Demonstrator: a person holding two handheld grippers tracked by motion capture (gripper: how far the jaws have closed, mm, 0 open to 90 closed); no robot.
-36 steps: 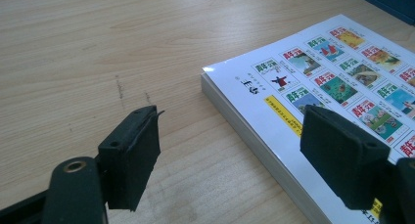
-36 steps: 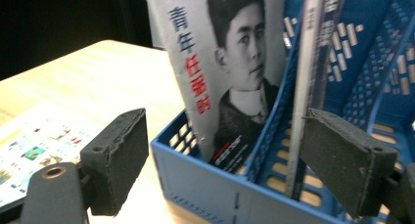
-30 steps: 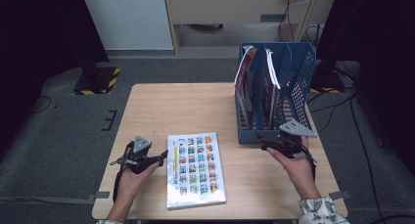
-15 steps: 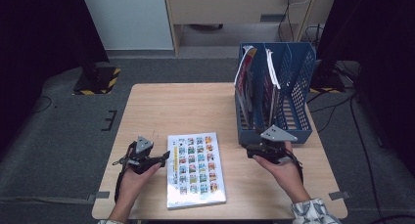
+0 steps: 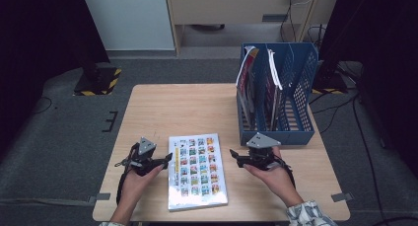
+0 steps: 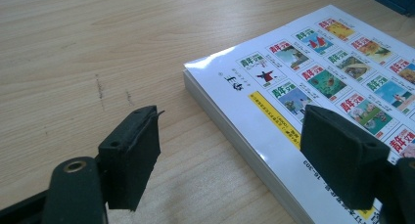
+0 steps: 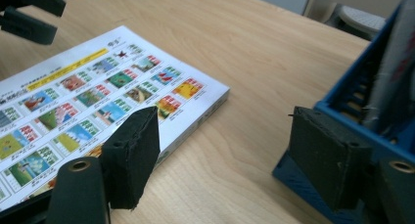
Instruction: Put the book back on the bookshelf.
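The pale wooden surface (image 5: 197,112) carries a blue mesh file rack (image 5: 296,122) and a flat glossy book with a grid of small pictures (image 5: 197,169), long axis front-to-back, flanked by 2 tools. The left tool (image 5: 165,159) sits wide at its left edge, nearer; the right tool (image 5: 235,157), empty, jaws just narrowed a bit.

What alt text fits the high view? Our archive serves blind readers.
A book with a grid of small pictures on its cover lies flat on a wooden table between two hand-held tools, left tool and right tool, both open. A blue file rack holding papers stands behind the right tool.
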